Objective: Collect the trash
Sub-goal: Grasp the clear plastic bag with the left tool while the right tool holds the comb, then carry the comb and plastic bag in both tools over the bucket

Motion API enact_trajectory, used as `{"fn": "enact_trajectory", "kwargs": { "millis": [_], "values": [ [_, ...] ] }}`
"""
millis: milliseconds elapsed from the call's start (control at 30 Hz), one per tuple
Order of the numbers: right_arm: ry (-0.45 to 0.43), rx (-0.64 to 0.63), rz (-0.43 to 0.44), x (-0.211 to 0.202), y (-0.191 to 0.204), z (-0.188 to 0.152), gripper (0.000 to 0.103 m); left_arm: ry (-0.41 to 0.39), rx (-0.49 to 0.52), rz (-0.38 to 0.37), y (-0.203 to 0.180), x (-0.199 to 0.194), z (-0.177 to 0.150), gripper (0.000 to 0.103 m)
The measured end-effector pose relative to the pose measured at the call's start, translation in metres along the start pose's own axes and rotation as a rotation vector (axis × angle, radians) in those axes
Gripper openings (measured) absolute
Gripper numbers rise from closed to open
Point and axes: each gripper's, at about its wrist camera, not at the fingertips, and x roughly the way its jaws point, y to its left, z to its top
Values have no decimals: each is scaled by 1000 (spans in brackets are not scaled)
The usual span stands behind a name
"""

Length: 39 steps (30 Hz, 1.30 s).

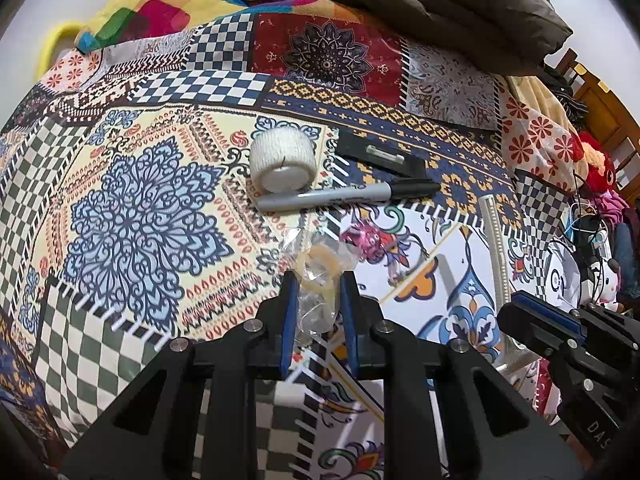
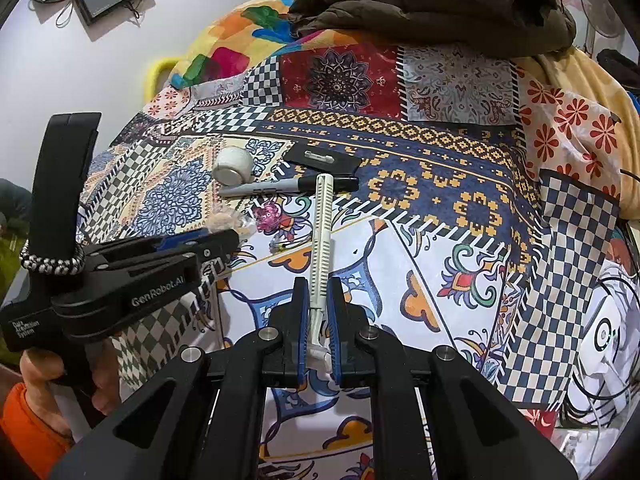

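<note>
**Both grippers clamped on trash over the patchwork bed**

Left wrist view: the left gripper [image 1: 318, 284] has its blue-padded fingers [image 1: 289, 312] drawn in on a crumpled clear plastic wrapper [image 1: 320, 280], which bulges up between them and spills out ahead of the tips. The wrapper lies on the patchwork bedspread [image 1: 132, 208]. Just beyond it is a small pink foil wrapper [image 1: 362, 238]. Further off, a grey marker [image 1: 344, 196] with a black cap lies across the bed, touching a white roll of tape [image 1: 282, 160] behind it. A flat black card [image 1: 380, 156] sits just behind the marker's cap end. A dark brown jacket [image 1: 420, 4] is heaped at the far end of the bed. The right gripper [image 1: 536, 312] shows at the right edge, with a white ribbed plastic strip [image 1: 494, 232] rising from it.

Right wrist view: the right gripper [image 2: 319, 304] is clamped on the near end of the white ribbed plastic strip [image 2: 325, 224], which runs forward above the bedspread [image 2: 440, 216], its far tip over the marker [image 2: 280, 186]. The left gripper [image 2: 236, 236] reaches in from the left, tips at the clear wrapper [image 2: 230, 220], held by a hand [image 2: 48, 364] with an orange sleeve [image 2: 24, 428]. The tape roll [image 2: 233, 168], black card [image 2: 320, 159] and pink wrapper [image 2: 269, 214] lie nearby.
</note>
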Motion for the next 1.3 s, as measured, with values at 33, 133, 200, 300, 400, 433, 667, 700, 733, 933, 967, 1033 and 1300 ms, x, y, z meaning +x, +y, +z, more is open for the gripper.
{"fn": "enact_trajectory", "kwargs": {
  "millis": [33,133,200,300,400,433,667,700,733,933,967,1033,1300],
  "values": [
    [-1,0,1,-2,1,0,9,4,-4,-4,-1,-2,-2,17],
    [-12,-2,3,-12,5,-1,9,6,-15,0,-2,-11,-8,16],
    [-23,-7,-2,-20,7,-1,9,-1,-29,-11,-4,-23,-14,16],
    [-36,-8,1,-34,11,0,9,-18,-17,-6,-9,-41,-21,16],
    [-58,-17,1,-50,18,1,9,-35,-6,-9,-13,-65,-29,16],
    [-68,-21,2,-59,22,1,9,-39,-1,-3,-14,-71,-31,16],
    [-117,-44,11,-103,50,-7,9,-90,4,22,-13,-132,-58,16],
    [-121,-46,15,-108,54,-8,9,-98,5,29,-12,-142,-62,16],
    [-128,-51,19,-115,59,-10,9,-106,4,37,-10,-153,-66,16],
    [-159,-91,35,-152,89,-27,9,-164,-32,75,8,-211,-91,16],
    [-163,-97,38,-157,94,-29,9,-173,-41,79,12,-220,-96,16],
    [-171,-111,46,-168,106,-36,9,-194,-58,91,20,-240,-109,16],
    [-180,-159,83,-189,146,-61,9,-264,-131,140,59,-307,-165,16]
  ]
}}
